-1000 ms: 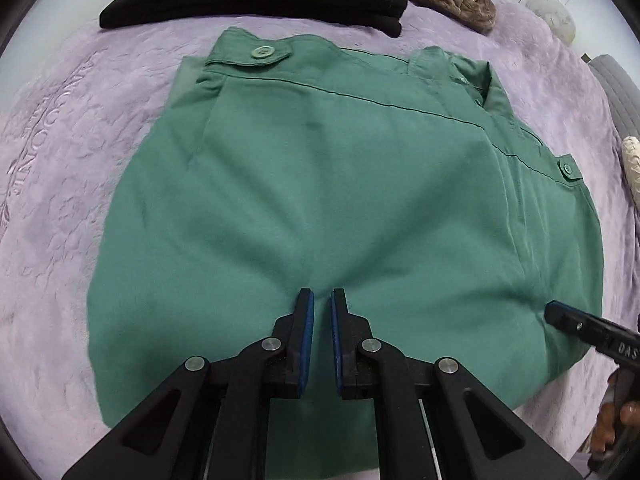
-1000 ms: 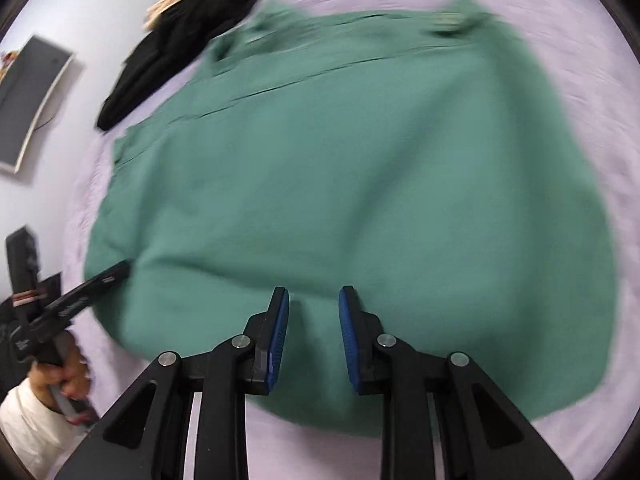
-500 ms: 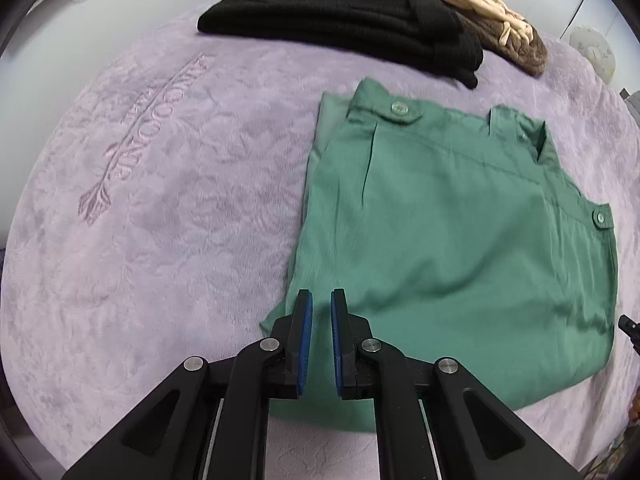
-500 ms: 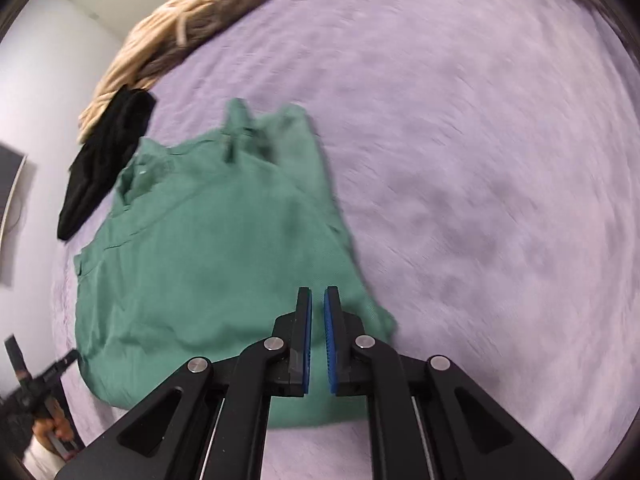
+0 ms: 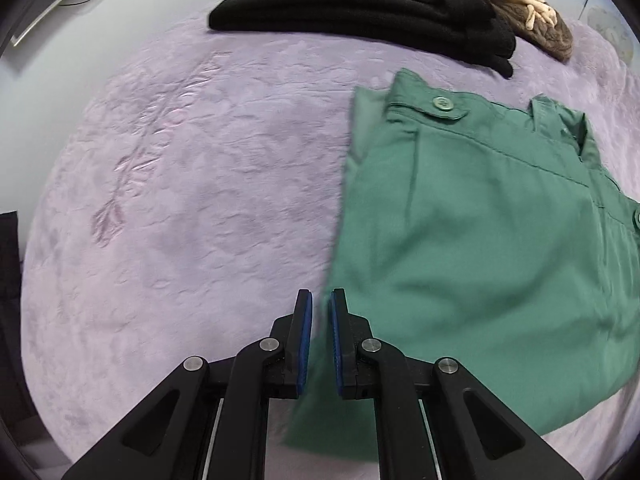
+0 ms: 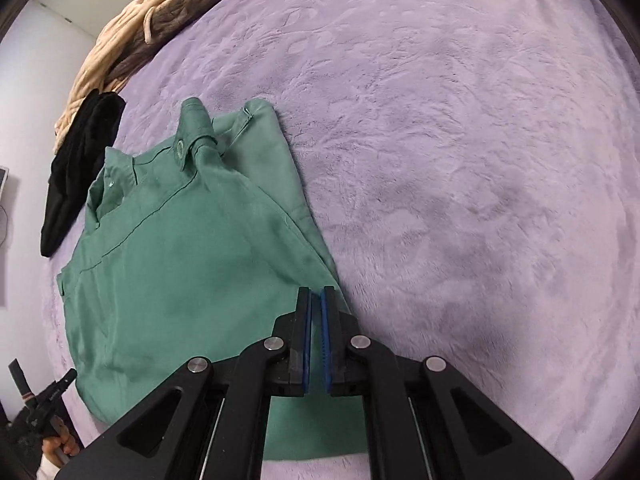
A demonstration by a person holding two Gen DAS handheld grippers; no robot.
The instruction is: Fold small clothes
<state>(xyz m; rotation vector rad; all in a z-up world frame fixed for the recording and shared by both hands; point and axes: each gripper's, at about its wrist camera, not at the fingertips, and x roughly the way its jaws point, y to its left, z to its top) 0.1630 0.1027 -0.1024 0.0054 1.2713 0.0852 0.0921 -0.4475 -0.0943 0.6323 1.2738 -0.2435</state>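
Note:
Green shorts (image 5: 480,248) lie folded on the purple blanket, waistband with buttons at the far side. They also show in the right wrist view (image 6: 192,248). My left gripper (image 5: 320,312) hovers at the shorts' left edge, jaws nearly together with a narrow gap and no cloth between them. My right gripper (image 6: 316,308) is at the shorts' right edge, jaws nearly closed and empty. The left gripper (image 6: 44,396) shows small at the lower left of the right wrist view.
A folded black garment (image 5: 360,12) and a beige knitted one (image 5: 520,4) lie at the blanket's far side. They also show in the right wrist view, black (image 6: 80,168) and beige (image 6: 152,24). Purple blanket (image 6: 460,160) spreads to the right.
Both grippers have moved from above the shorts' middle out to its side edges, left to the left, right to the right. The right jaws have narrowed. The shorts lie still.

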